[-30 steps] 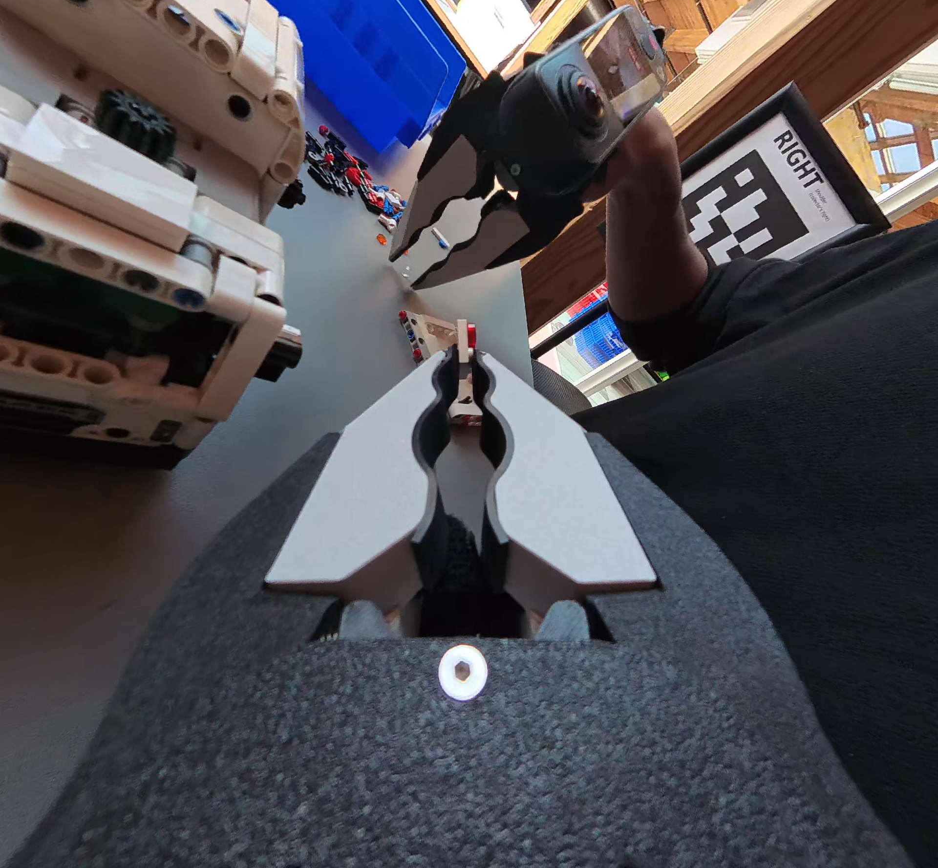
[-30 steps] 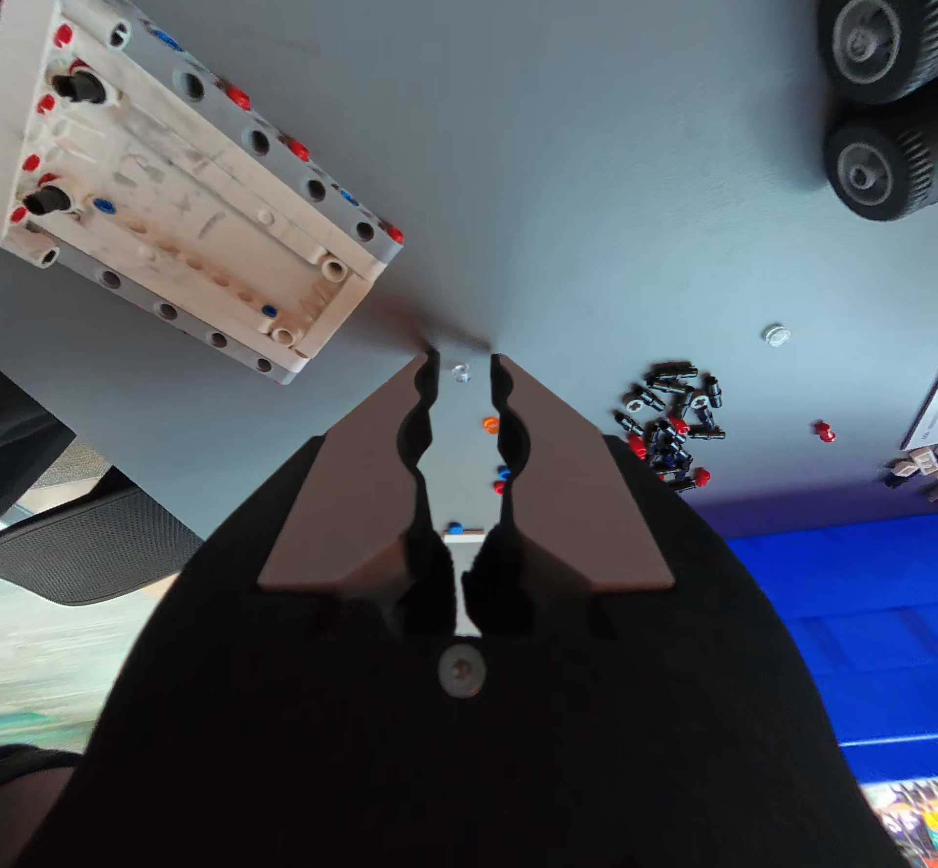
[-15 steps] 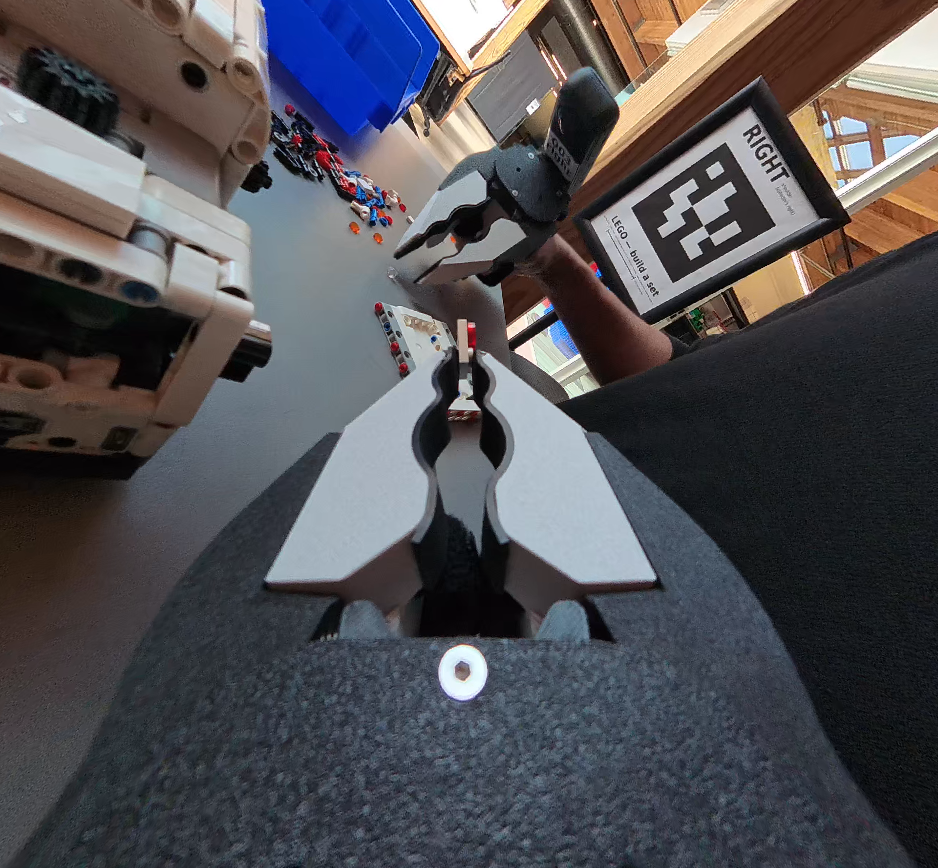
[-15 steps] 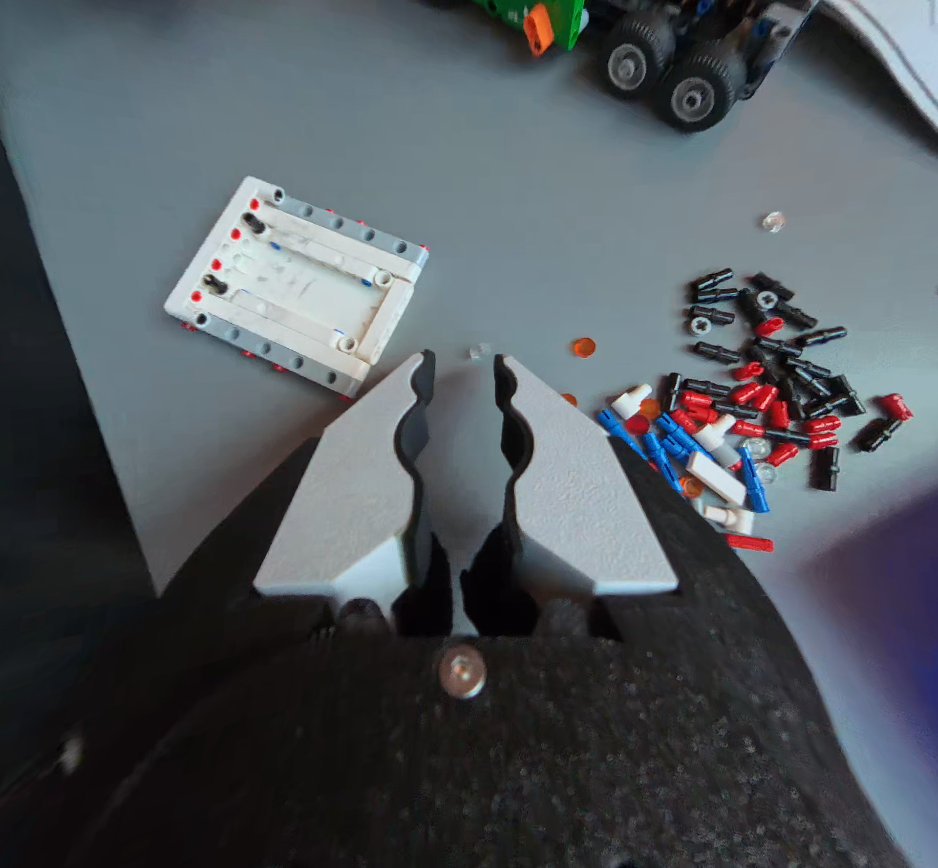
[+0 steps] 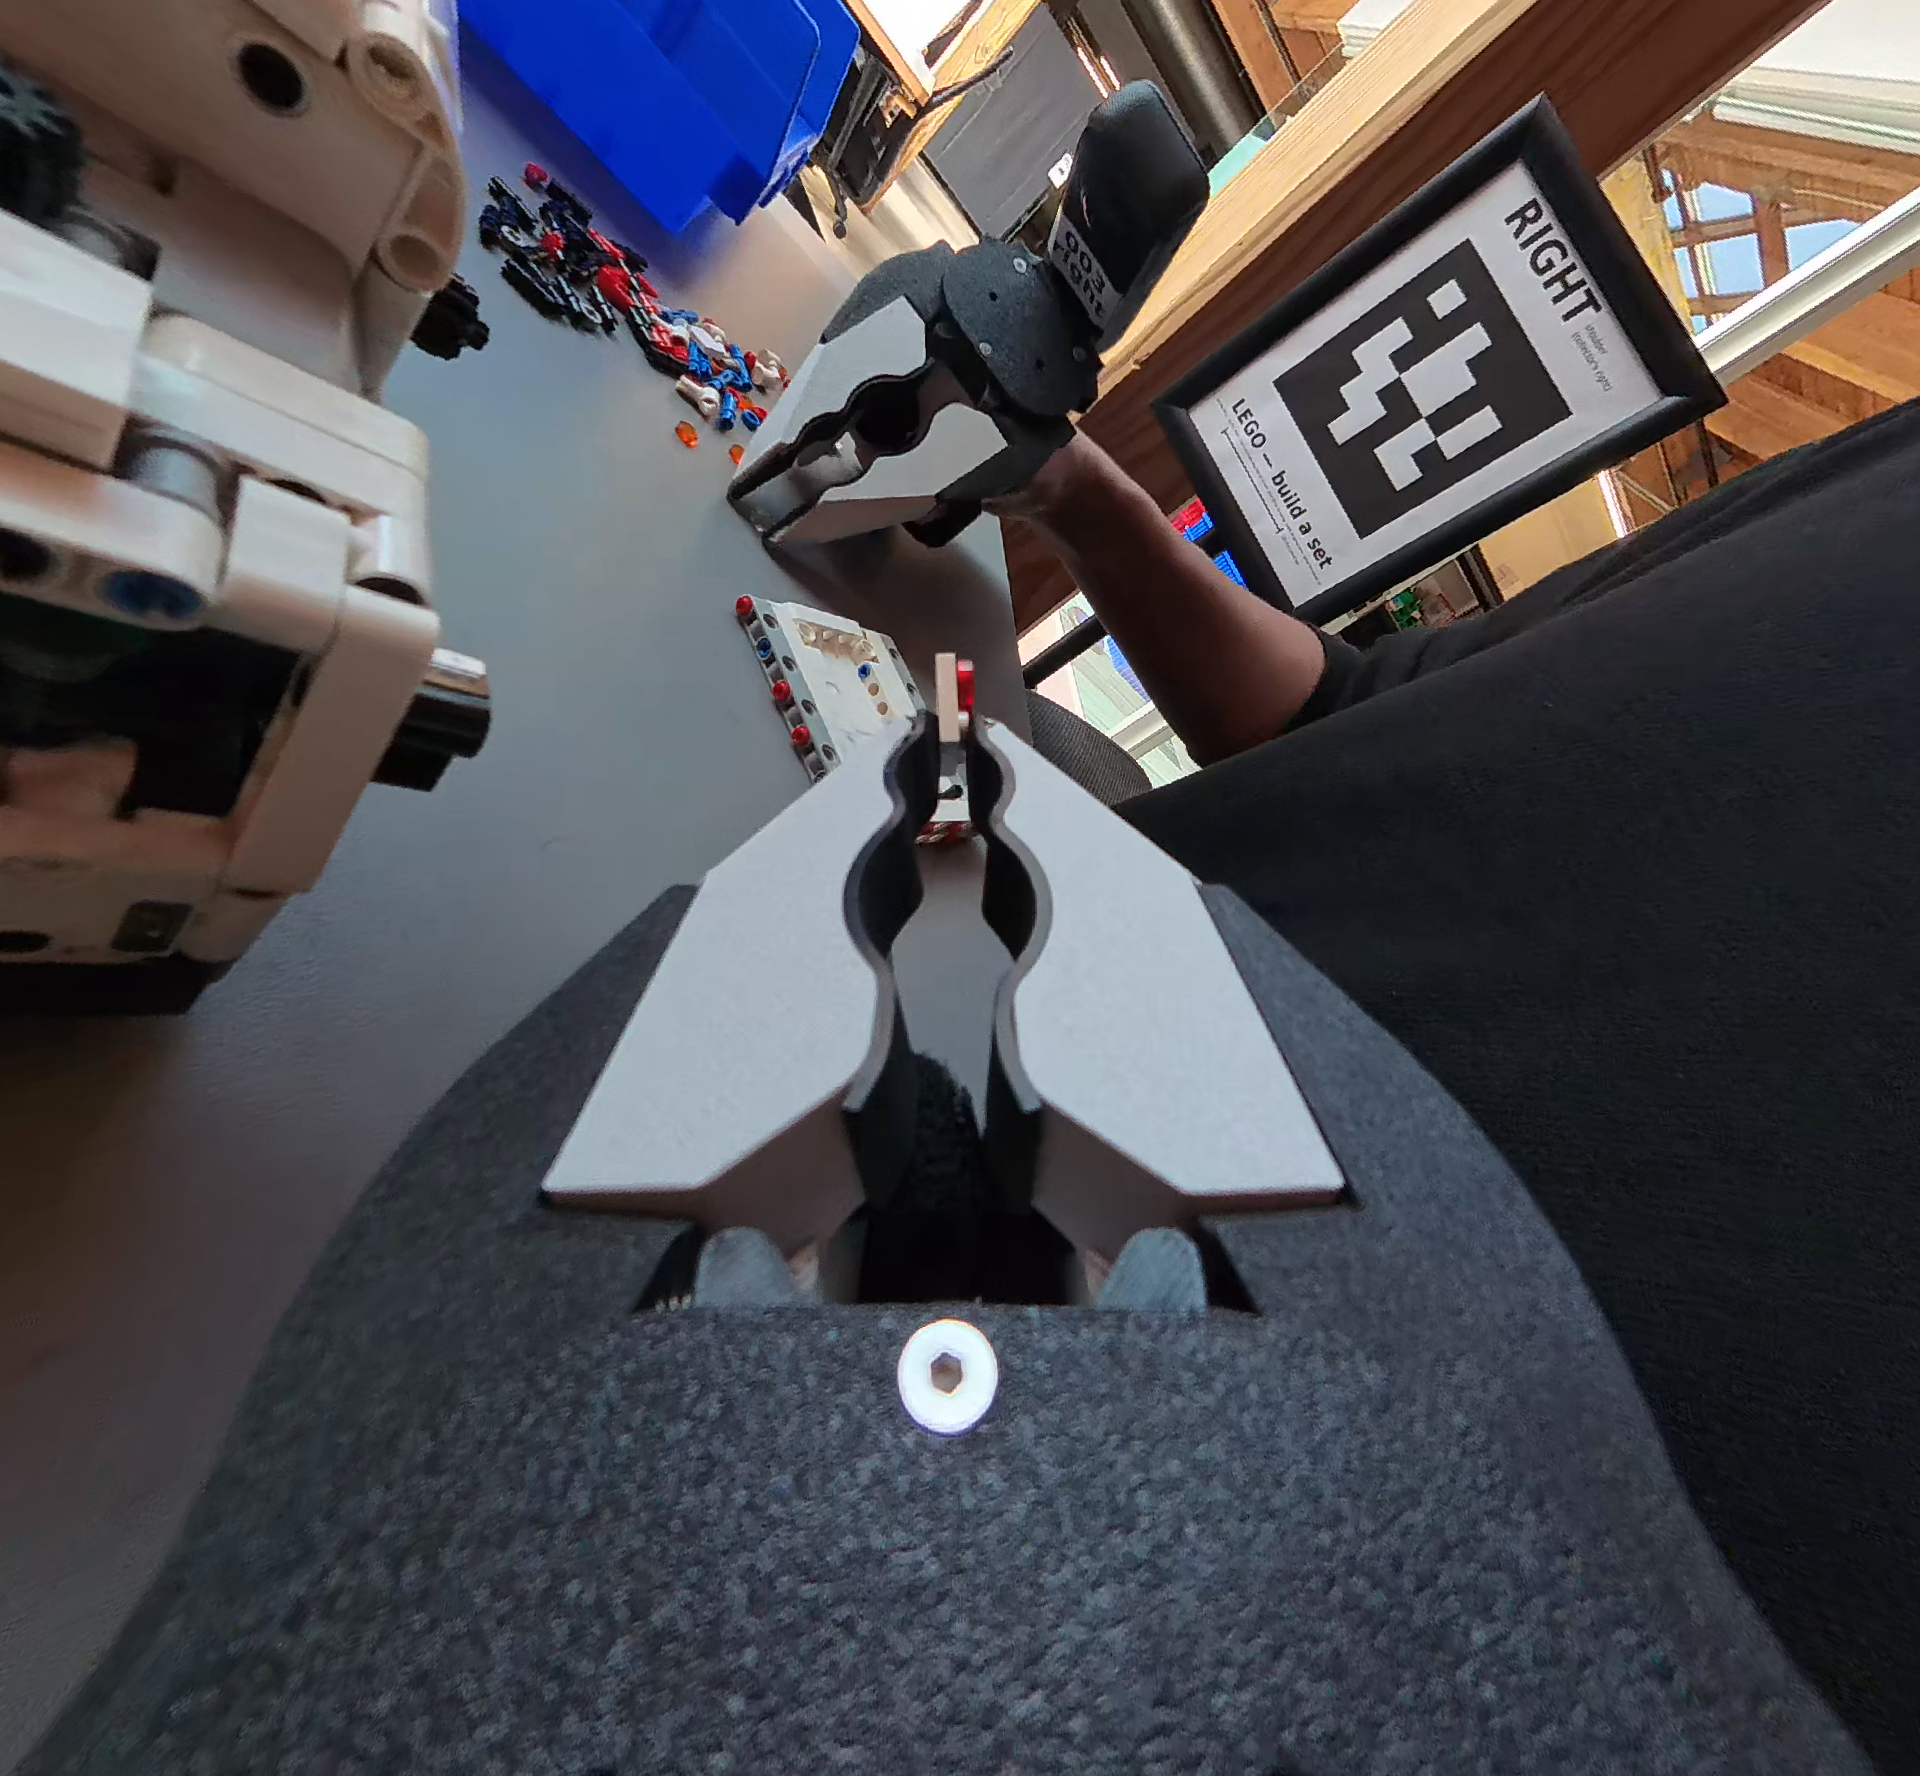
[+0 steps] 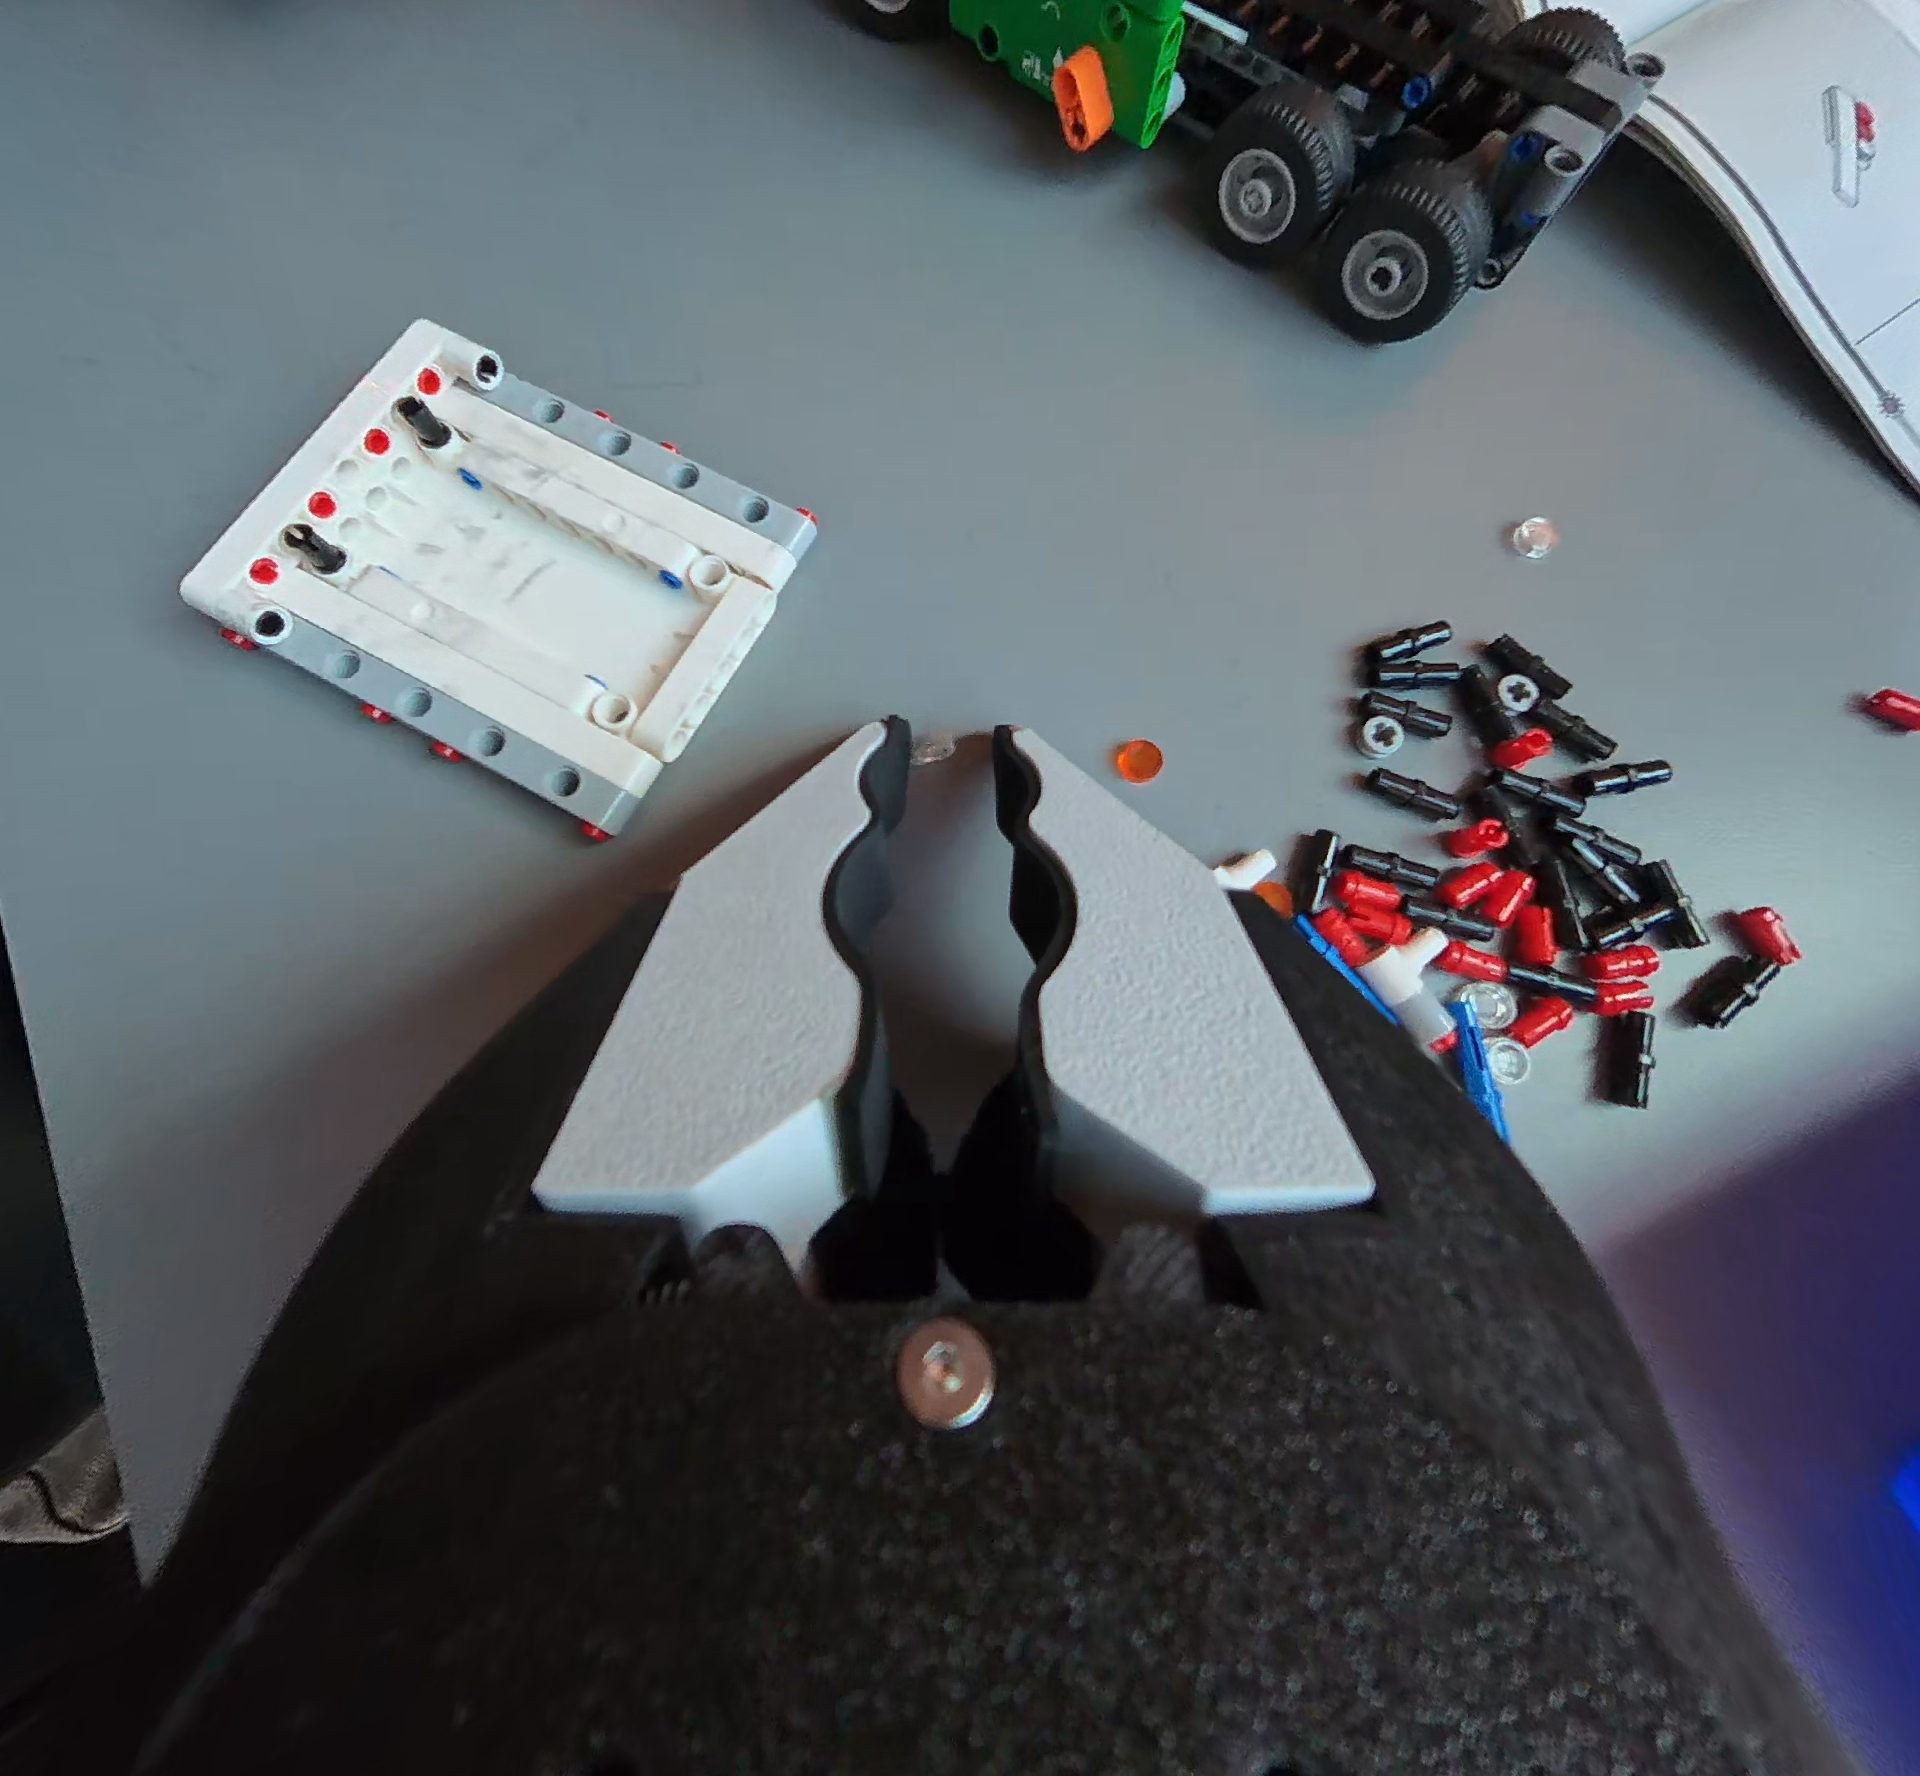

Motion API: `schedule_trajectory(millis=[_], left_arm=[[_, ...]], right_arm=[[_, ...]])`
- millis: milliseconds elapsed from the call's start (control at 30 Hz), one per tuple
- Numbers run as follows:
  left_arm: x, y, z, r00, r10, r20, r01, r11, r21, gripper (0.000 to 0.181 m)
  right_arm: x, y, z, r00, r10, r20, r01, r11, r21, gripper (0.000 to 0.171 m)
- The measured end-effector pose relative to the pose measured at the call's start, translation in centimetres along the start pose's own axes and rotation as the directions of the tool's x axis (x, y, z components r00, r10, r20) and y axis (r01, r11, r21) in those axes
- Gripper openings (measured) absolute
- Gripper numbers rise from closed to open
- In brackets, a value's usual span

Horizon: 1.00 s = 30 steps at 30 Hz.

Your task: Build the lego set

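Two grippers in view. Left gripper [image 5: 948,739] is clenched on a small white-and-red piece [image 5: 950,687], held above the grey table [image 6: 831,292]. White panel [image 6: 499,563] lies flat at left. Right gripper [image 6: 945,739] is released, empty, tips just beside a clear stud [image 6: 932,747]. Truck [image 6: 1226,53] stands beyond. Loose pins [image 6: 1517,874] lie at right, booklet [image 6: 1787,95] behind.

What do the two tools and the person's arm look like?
Both tools are alike: the left tool and the right tool each have two light grey wedge-shaped fingers with wavy black inner pads, on a speckled black body with one central screw. The right tool's handle bears a white label. The person wears a black short sleeve.
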<state>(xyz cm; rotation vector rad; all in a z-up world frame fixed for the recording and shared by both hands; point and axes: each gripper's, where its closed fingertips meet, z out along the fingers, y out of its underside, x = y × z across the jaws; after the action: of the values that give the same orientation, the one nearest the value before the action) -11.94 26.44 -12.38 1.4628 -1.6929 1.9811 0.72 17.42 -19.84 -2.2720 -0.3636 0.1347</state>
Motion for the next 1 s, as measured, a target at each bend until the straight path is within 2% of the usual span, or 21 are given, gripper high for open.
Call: schedule_trajectory(millis=[333, 1000], left_arm=[[0.01, 0.19, 0.09, 1.0, -0.001, -0.01, 0.001, 1.0, -0.011, 0.002], [-0.21, 0.41, 0.24, 1.0, 0.016, 0.01, -0.015, 1.0, -0.025, 0.002]], right_arm=[[-0.42, 0.06, -0.16, 0.997, -0.017, 0.071, 0.017, 1.0, 0.003, 0.013], [-0.6, -0.38, -0.09, 0.996, -0.076, 0.034, 0.076, 0.997, 0.014, 0.006]])
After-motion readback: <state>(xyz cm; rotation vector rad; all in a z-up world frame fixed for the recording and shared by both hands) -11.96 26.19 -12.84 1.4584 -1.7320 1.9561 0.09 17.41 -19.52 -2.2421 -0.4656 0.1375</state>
